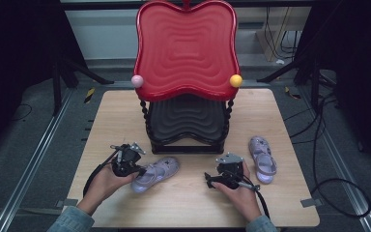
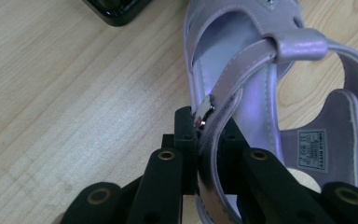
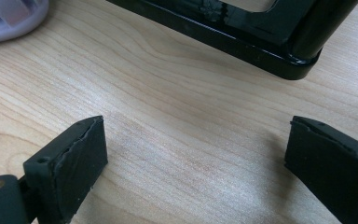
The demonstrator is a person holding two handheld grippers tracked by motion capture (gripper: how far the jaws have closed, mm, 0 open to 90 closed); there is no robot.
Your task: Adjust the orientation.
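1. While the left gripper (image 2: pixel 209 140) pinches the strap (image 2: pixel 242 65) of a lilac sandal (image 1: pixel 155 173) on the wooden table (image 1: pixel 183 203), its jaws are nearly closed.
2. Nearby, the right gripper (image 3: pixel 196 154) rests wide open, holding nothing, before the black stand (image 1: pixel 186 140).

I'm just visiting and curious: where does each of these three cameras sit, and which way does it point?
High view: above the person's side, looking forward and down on the table; shows forearms and both hands.
Left gripper view: on the left gripper, looking along its jaws, shut on a sandal strap.
Right gripper view: on the right gripper, facing the tabletop; jaws open.
Shared: the sandal and the black shelf.
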